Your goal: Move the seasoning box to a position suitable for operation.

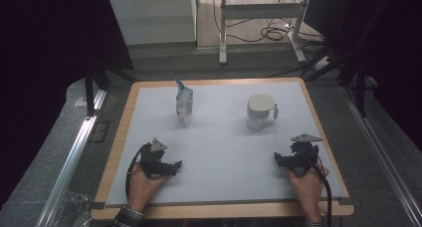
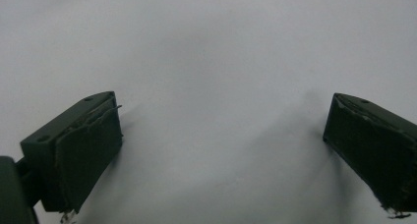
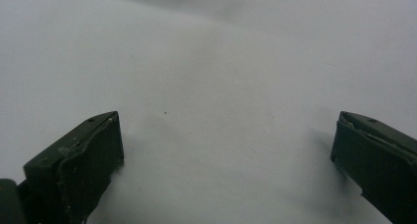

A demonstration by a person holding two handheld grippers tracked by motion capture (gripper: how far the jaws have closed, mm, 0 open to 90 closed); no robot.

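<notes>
White sheeting covers the wood-edged surface [image 1: 124,137], with dark curtains at the sides and desk legs and loose cables on the floor beyond. Your two grippers rest near the front edge, well apart — the left gripper [image 1: 175,166] at the left, the right gripper [image 1: 276,159] at the right. Both sets of fingers are spread wide and grasp nothing; in each gripper view you see bare white sheet between the two black pads.

What matters for your coming move is the straight line ahead. A small upright carton [image 1: 183,102], blue and white, stands toward the far side, ahead of your left hand [image 1: 142,184] and slightly to its right. A white jug [image 1: 260,112] with its handle turned to the right stands ahead of your right hand [image 1: 306,184] and slightly to its left. Each hand is nearer its own item, so neither arm needs to cross. The carton's long axis runs vertical, its folded top pointing up; reaching forward with the fingers level would likely suit it.

Printing on the carton is too small to read — no brand can be made out.
</notes>
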